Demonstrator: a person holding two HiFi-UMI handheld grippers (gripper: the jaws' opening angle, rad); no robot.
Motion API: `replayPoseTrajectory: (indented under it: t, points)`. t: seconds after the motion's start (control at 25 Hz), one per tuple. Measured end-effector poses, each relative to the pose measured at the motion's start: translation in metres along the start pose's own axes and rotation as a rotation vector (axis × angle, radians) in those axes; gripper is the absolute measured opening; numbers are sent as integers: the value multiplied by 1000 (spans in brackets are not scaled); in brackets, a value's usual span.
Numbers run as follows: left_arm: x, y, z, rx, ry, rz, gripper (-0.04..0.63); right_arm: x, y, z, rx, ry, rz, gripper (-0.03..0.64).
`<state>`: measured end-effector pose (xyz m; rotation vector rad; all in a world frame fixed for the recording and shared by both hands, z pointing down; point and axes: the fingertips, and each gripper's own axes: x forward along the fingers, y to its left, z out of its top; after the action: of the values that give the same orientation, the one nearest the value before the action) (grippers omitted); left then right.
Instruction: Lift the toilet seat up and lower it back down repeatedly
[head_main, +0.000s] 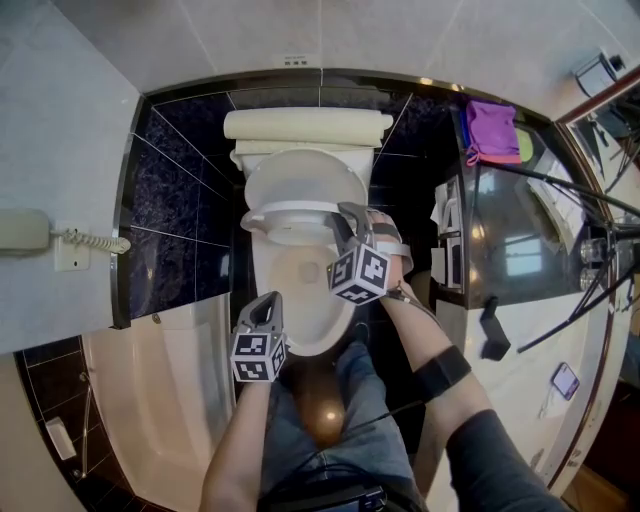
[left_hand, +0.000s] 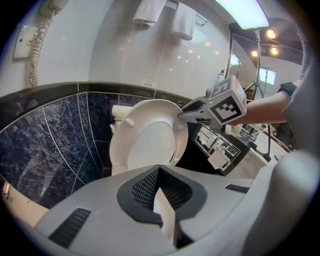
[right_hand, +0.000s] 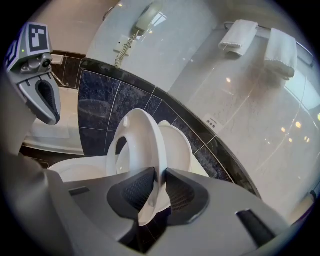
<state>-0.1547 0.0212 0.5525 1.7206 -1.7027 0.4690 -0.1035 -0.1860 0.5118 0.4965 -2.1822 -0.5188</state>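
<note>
Lift step, seemingly near top: right tool (right_hand: 159, 176) clamped on toilet seat (right_hand: 140, 117) rim, seat near upright just ahead of tool, lid (right_hand: 180, 145) behind it. Left tool (left_hand: 159, 170) closed, empty, off to side. Next: swing seat down onto bowl (right_hand: 75, 170), grip kept firm

- Bright, even indoor light; a light panel (left_hand: 246, 12) glows overhead.
- Small lamp glints dot the glossy wall (right_hand: 250, 105).
- Strong fisheye bending, with dark corners.
</note>
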Motion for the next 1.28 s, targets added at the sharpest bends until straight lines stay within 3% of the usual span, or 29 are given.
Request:
replayPoseTrajectory:
  t: [0.4, 0.84, 1.28]
  points:
    - [3, -5, -20, 41, 1, -12, 0, -52, 69, -11, -80, -11, -23, 88]
    - [5, -4, -49, 56, 3, -21, 0, -97, 162, -40, -192, 51, 25, 86]
    - [-1, -9, -99, 8, 45, -49, 0, -118, 225, -66, -264, 101, 66, 98]
